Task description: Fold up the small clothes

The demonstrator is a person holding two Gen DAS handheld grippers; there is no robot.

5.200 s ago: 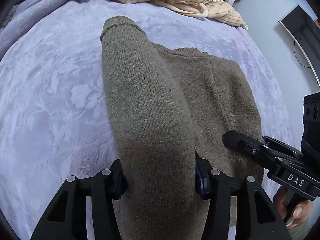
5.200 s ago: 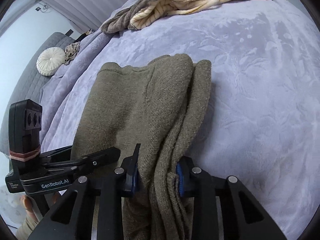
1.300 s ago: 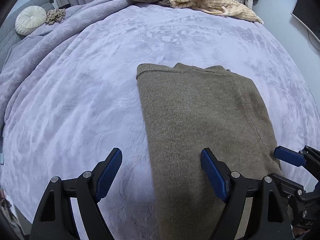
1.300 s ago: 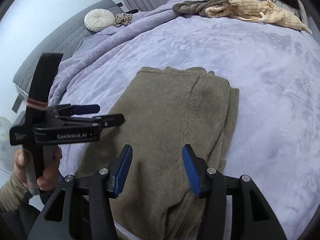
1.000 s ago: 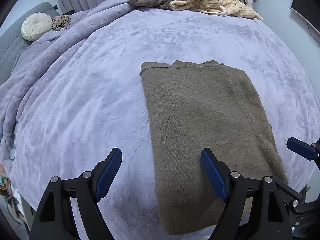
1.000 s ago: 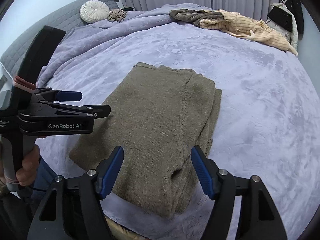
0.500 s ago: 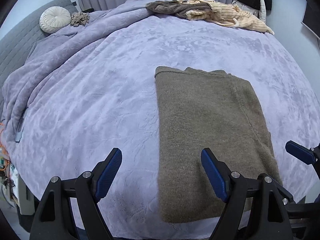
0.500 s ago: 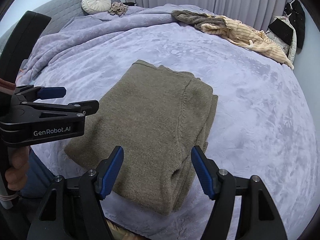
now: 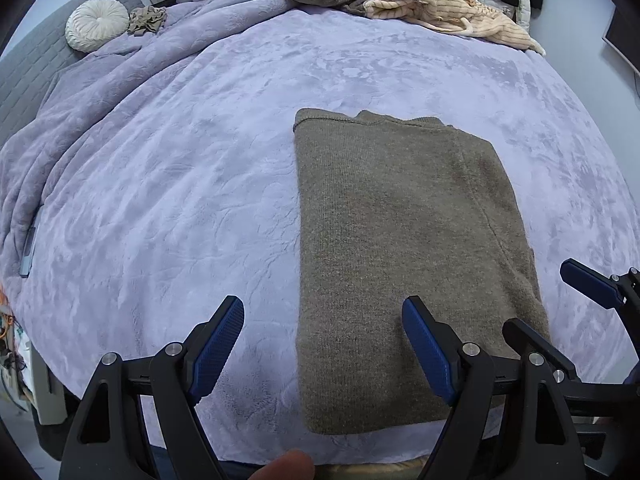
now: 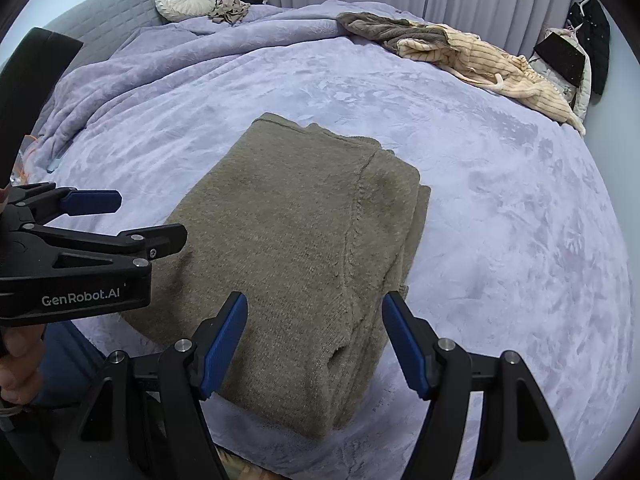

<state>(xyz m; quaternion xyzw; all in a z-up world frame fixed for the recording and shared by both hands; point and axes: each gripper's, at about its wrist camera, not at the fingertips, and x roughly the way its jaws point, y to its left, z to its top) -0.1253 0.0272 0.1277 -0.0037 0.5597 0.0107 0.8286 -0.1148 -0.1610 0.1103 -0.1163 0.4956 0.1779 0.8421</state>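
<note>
An olive-brown knit sweater (image 9: pixel 400 248) lies folded in a flat rectangle near the front edge of the bed; it also shows in the right wrist view (image 10: pixel 296 248). My left gripper (image 9: pixel 322 346) is open and empty, held above the sweater's near left edge. My right gripper (image 10: pixel 314 344) is open and empty, above the sweater's near right corner. The left gripper (image 10: pixel 116 220) shows at the left of the right wrist view, and the right gripper's blue fingertips (image 9: pixel 588 284) at the right of the left wrist view.
The bed is covered by a lilac blanket (image 9: pixel 200 160). A heap of brown and cream striped clothes (image 9: pixel 404 0) lies at the far edge. A round white cushion (image 9: pixel 98 28) and a small crumpled cloth (image 9: pixel 146 20) sit at the far left by the grey headboard.
Both grippers have let go of the sweater, opened, and drawn back and up from it. The sweater now lies flat and folded on the bed.
</note>
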